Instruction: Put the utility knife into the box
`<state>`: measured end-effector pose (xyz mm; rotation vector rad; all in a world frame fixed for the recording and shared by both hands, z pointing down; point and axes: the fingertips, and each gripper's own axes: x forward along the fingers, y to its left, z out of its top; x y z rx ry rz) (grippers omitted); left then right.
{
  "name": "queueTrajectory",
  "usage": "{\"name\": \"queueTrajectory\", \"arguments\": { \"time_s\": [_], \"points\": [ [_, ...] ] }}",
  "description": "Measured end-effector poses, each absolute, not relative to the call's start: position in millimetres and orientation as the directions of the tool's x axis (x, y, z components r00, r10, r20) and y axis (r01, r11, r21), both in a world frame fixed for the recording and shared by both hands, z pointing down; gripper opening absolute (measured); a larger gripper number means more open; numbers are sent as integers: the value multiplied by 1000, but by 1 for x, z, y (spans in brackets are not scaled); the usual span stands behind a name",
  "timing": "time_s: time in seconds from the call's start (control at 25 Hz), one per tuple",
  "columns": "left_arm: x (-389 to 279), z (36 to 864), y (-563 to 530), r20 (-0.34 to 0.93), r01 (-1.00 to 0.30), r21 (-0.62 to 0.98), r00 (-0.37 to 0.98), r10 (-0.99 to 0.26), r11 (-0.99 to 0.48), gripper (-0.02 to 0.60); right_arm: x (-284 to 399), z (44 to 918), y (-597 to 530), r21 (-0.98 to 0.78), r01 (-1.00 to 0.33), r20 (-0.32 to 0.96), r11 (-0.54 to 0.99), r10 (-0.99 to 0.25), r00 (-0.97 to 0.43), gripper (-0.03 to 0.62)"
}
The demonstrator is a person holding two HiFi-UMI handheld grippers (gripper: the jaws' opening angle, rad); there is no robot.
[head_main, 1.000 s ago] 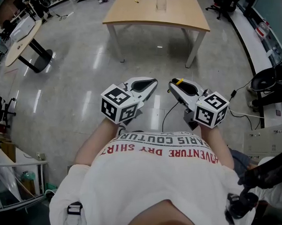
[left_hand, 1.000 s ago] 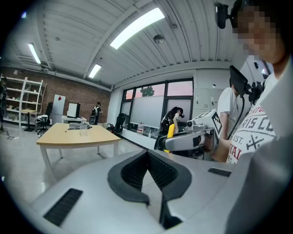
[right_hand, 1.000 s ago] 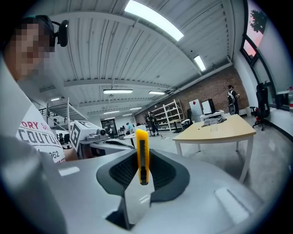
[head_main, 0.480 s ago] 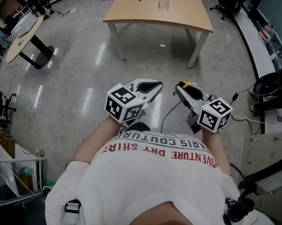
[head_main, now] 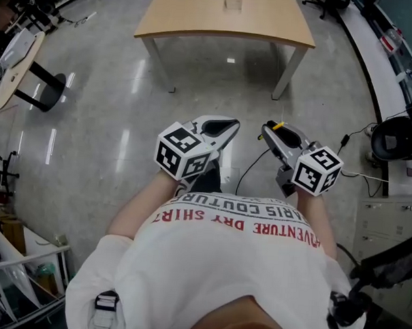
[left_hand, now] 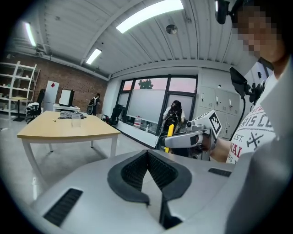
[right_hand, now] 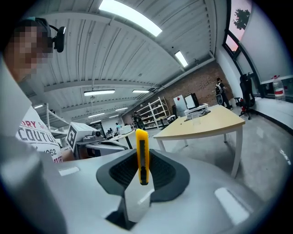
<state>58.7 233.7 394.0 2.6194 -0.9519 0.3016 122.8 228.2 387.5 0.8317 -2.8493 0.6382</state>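
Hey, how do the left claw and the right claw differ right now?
The right claw is shut on a yellow utility knife, which sticks out past its tips; the left claw is shut on nothing. In the head view the left claw angles forward and rightward, the right claw forward and leftward. Both are held near the person's waist, above the floor, short of the table.
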Motion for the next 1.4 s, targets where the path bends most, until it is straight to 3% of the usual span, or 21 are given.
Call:
{"name": "queueTrajectory", "arguments": {
  "time_s": [0.32, 0.6, 0.88, 1.4],
  "points": [
    [-32, 404, 12, 331, -672, 257, 737, -590, -695, 3, 51, 392, 14, -422, -545, 232, 725, -495, -838, 64],
    [-109, 368, -155, 294, -708, 185, 702, -649, -682, 3, -1, 344, -156, -334, -604, 205, 724, -570, -796, 64],
    [-115, 361, -227, 267, -696, 169, 714, -647, -698, 3, -20, 342, -233, -283, -614, 213, 737, -576, -789, 64],
    [-116, 409, -387, 345, -723, 234, 687, -640, -650, 3, -32, 393, -407, -312, -605, 294, 733, -531, -795, 64]
  ]
}}
